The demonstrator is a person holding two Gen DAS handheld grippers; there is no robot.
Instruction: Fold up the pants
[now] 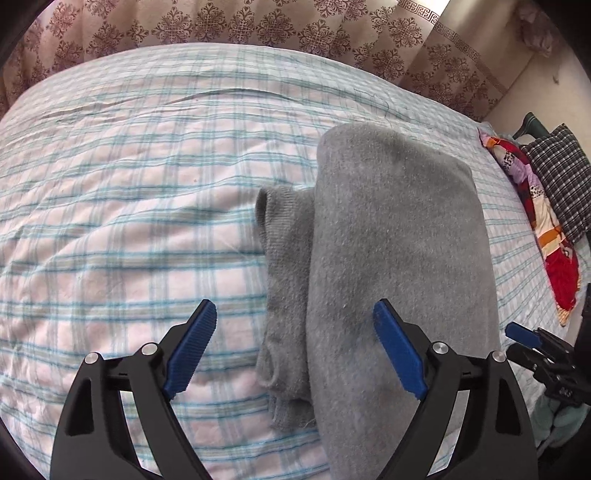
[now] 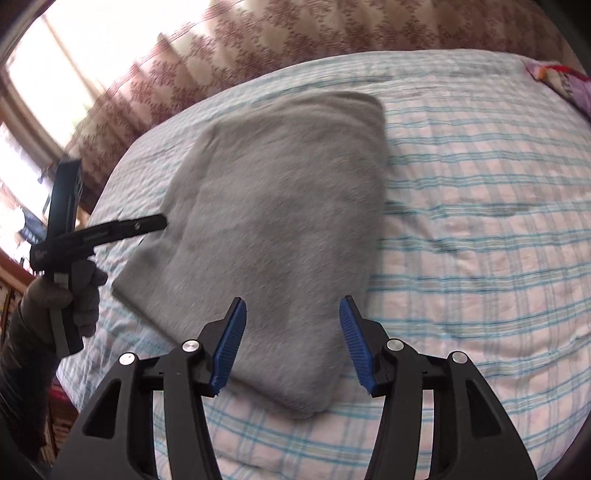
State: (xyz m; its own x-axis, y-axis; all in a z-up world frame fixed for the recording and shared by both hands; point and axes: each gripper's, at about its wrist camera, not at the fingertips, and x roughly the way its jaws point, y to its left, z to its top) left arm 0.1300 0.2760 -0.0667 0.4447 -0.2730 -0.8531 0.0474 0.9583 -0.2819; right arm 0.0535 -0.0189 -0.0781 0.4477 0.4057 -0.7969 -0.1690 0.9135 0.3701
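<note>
Grey fleece pants (image 1: 395, 251) lie folded into a long bundle on the plaid bed sheet (image 1: 129, 206), with the ribbed cuffs (image 1: 286, 280) sticking out along the bundle's left side. My left gripper (image 1: 295, 350) is open and empty, hovering over the near end of the bundle. In the right wrist view the pants (image 2: 273, 221) lie flat as a folded slab. My right gripper (image 2: 291, 347) is open and empty above their near corner. The left gripper (image 2: 92, 236) shows there at the left, held in a gloved hand, with a finger reaching to the pants' left edge.
A patterned brown curtain (image 1: 229, 26) hangs behind the bed. A red and purple floral cloth (image 1: 543, 221) and a dark checked pillow (image 1: 561, 181) lie at the bed's right edge. The right gripper's blue tip (image 1: 522, 334) shows at the lower right. A bright window (image 2: 48, 74) is at the left.
</note>
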